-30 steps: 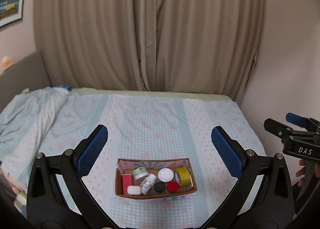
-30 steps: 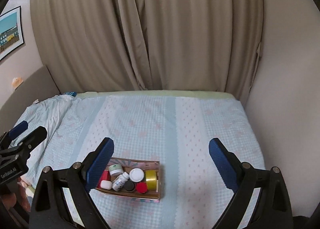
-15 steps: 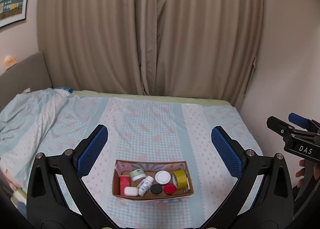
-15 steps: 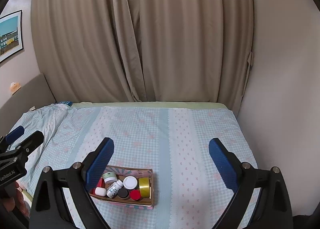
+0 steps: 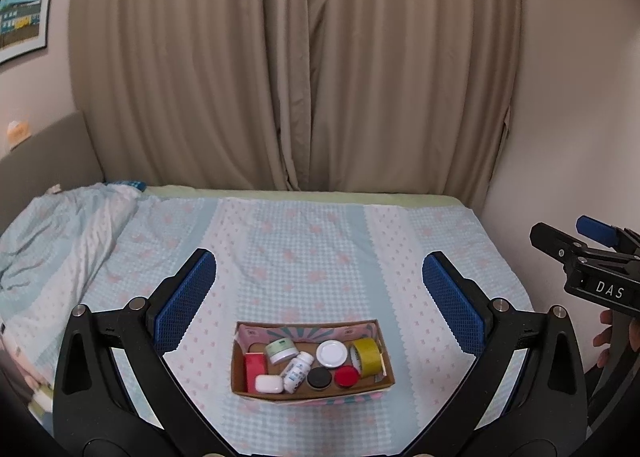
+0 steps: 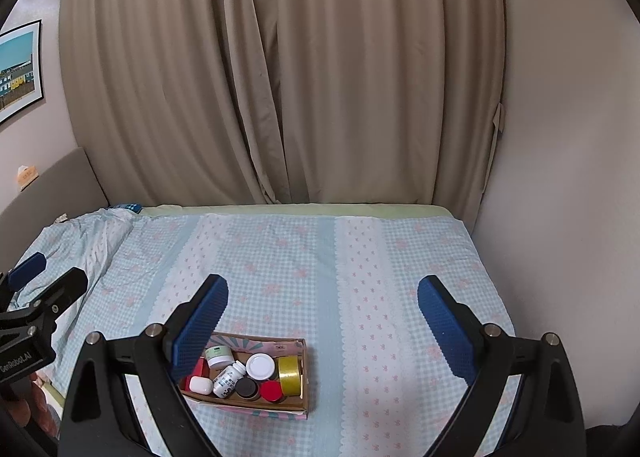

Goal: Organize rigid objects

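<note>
Beige curtains fill the back wall, and a framed picture hangs on the wall to their left. Below them a bed spreads across the view under a light blue checked cover with pink marks, with a rumpled blanket bunched at its left side. The left tongs hang above the bed with their blue pads spread wide and nothing between them; the right tongs are likewise wide open and empty, held just beside the other pair. On the near part of the bed sits a shallow cardboard box, framed between the left tongs' pads in that view and next to the right tongs' left pad in the other. Inside the box, at its right end, stands a roll of yellow tape on edge. Beside it lie a white lid, a green-labelled jar, a white pill bottle on its side, a red box, a white case, a black cap and a red cap.
</note>
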Demonstrator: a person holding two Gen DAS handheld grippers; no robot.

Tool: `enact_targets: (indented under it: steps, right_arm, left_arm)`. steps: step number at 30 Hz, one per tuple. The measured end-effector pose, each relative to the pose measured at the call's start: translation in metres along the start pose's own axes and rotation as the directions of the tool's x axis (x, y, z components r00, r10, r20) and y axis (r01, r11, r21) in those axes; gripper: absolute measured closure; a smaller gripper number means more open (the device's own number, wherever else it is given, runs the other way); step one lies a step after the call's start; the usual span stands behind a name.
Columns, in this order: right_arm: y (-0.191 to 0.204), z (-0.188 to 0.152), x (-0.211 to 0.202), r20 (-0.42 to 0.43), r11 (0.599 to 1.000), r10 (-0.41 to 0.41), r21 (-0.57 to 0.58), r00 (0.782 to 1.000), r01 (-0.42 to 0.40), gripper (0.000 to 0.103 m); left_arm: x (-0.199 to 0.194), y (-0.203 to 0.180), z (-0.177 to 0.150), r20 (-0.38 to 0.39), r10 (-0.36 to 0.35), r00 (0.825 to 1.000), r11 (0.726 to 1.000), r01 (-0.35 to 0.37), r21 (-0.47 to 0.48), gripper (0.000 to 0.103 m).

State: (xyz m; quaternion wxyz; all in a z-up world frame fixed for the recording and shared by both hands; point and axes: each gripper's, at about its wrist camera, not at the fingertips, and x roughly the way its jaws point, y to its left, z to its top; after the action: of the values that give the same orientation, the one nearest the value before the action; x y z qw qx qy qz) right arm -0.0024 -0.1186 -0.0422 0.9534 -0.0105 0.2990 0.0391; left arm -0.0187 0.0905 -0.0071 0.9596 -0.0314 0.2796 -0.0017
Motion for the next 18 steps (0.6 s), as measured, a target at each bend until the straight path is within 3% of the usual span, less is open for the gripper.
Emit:
enact_targets:
  steps: [18]
  right_arm:
    - [-0.0020,-0.0058,0.0050,0.014,1.000,-0.026,0.001,1.000,0.026,0.008]
  left_arm:
    - [-0.0061,-0.0013,0.0014,0.042,-0.034,0.999,0.999,0.032,0.042,0.000]
